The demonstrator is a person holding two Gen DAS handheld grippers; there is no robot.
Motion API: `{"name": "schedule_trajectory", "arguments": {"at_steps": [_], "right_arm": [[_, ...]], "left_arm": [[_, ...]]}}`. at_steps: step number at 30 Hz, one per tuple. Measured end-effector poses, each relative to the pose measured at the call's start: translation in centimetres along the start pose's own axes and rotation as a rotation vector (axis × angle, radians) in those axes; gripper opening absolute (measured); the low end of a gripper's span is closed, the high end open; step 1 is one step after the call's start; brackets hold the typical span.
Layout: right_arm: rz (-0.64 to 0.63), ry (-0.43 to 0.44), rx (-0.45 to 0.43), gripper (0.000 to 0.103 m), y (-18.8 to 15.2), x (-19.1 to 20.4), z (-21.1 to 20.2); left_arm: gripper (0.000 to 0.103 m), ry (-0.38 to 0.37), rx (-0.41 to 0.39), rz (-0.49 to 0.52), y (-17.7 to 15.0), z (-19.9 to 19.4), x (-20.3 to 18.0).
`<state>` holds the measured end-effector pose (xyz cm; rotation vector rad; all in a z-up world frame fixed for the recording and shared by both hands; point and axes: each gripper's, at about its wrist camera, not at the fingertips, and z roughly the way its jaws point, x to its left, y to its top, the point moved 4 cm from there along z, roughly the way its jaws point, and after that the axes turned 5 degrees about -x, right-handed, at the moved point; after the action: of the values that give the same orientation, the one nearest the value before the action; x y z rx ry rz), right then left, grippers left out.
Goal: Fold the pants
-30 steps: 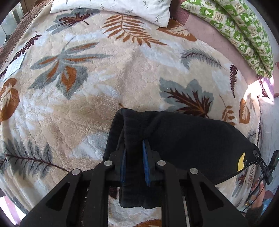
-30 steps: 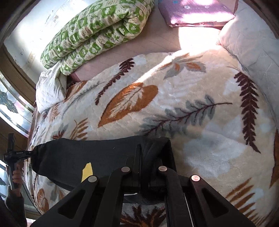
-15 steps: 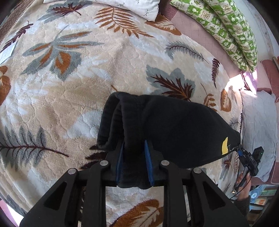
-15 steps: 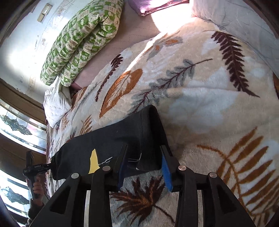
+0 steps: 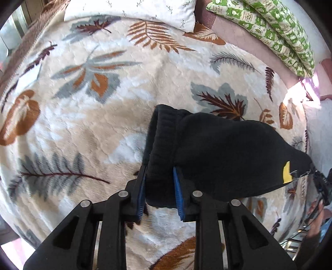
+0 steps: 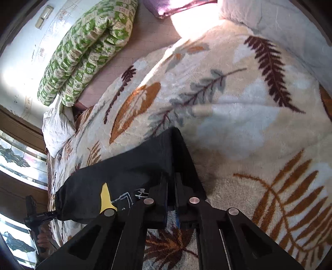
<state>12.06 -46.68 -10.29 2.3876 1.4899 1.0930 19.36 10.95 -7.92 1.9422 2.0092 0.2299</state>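
Black pants [image 5: 217,149] with a yellow patch [image 5: 287,172] hang folded between my two grippers, just above a leaf-patterned blanket [image 5: 87,128]. My left gripper [image 5: 159,169] points steeply down, its jaws closing, and the blue pads press on the thick ribbed end of the pants. In the right wrist view the pants [image 6: 124,178] stretch off to the left, where the other gripper [image 6: 33,211] holds their far end. My right gripper [image 6: 171,176] is shut on the folded edge nearest it.
The blanket [image 6: 238,124] covers a bed. A rolled green-and-white quilt [image 6: 87,47] and a white pillow [image 5: 134,8] lie along the far side, with a purple cloth [image 6: 176,6] beyond. A window [image 6: 16,157] is at the left in the right wrist view.
My right gripper opened around the pants' edge half a second ago and has shut on it again. My left gripper's jaws stand wider on a thicker bunch of fabric.
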Motion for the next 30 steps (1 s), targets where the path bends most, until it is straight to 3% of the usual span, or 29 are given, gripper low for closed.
{"name": "schedule_trajectory", "arguments": {"at_steps": [3,7,11,15,19,24,27,30], "right_arm": [[-0.059,0.042,-0.070,0.004,0.9,1.8,-1.9],[-0.094,-0.023,-0.004,0.004,-0.5,1.0,-0.2],[-0.094,-0.080,-0.005,0.005,-1.6,-0.8,0.9],[-0.073,-0.043,0.017,0.014,-1.9,-1.1,0.7],[-0.016,0.015,-0.037,0.038,0.1,-0.7,-0.7],[-0.053,-0.008,-0.030,0.039,1.9,0.9,1.2],[-0.062,-0.027,0.009,0.039,2.0,1.4,3.2],[-0.054,-0.019,0.026,0.039,1.6,1.6,4.1]], "left_arm": [[0.022,0.067,0.017,0.041,-0.3,1.0,0.1],[0.023,0.079,0.041,0.034,-0.5,2.1,0.6],[0.025,0.085,0.050,0.052,-0.5,2.3,0.5],[0.024,0.016,0.039,0.045,-0.5,1.4,0.7],[0.025,-0.074,0.030,-0.023,0.0,0.7,1.6],[0.025,-0.112,0.025,-0.104,2.2,0.6,2.3],[0.026,-0.202,0.022,-0.167,2.9,0.1,2.9],[0.038,-0.191,0.017,-0.195,3.4,0.5,3.7]]}}
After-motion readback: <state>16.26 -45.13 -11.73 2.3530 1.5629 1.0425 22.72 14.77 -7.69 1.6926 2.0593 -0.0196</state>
